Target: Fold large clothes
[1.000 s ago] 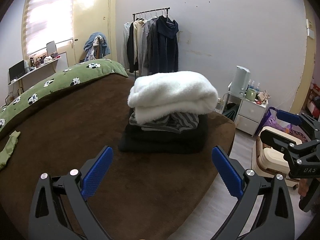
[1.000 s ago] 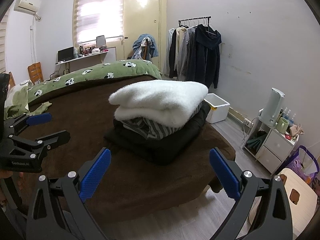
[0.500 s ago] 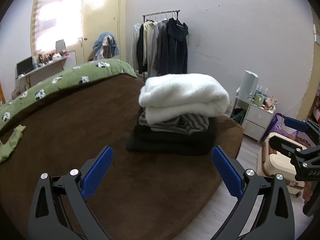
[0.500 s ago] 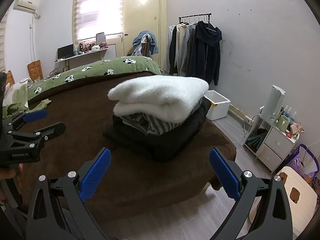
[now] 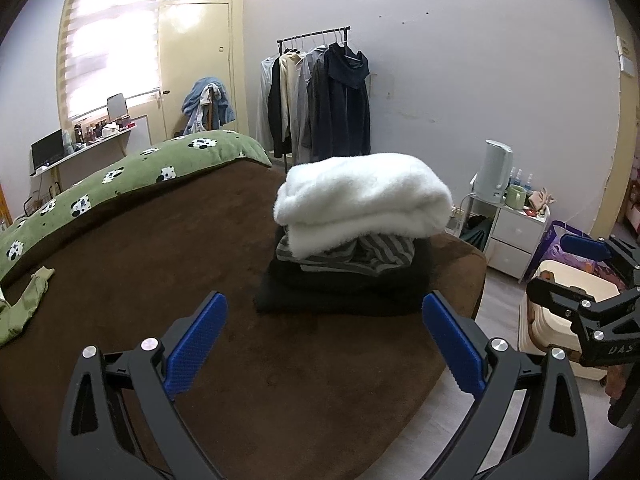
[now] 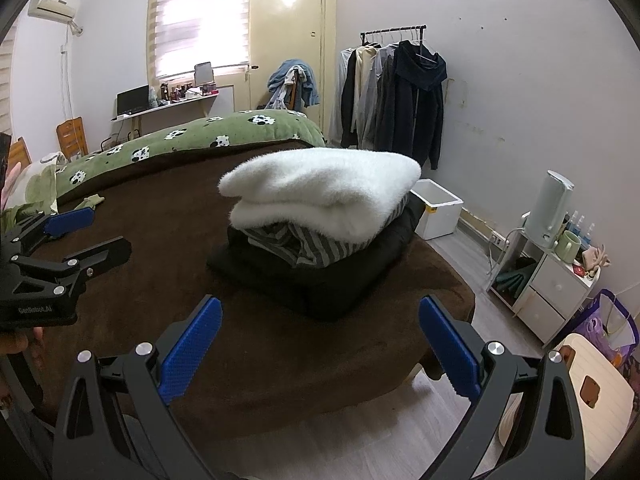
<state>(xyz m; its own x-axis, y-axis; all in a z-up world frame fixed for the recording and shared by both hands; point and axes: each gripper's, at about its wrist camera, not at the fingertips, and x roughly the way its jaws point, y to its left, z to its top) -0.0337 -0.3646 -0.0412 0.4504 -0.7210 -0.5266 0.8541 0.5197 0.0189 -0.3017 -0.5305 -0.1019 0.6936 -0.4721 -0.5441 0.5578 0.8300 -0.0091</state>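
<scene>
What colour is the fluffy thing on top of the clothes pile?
White. The fluffy folded garment tops the pile, clearest in the right wrist view.

Open brown bed in front, one stack in the middle

The brown blanket is bare between the near edge and the stack of folded clothes, and also to the left of it. Right of the bed, a narrow strip of floor is bordered by a white box and a white nightstand. Both grippers hang apart from the stack, jaws spread wide.
</scene>
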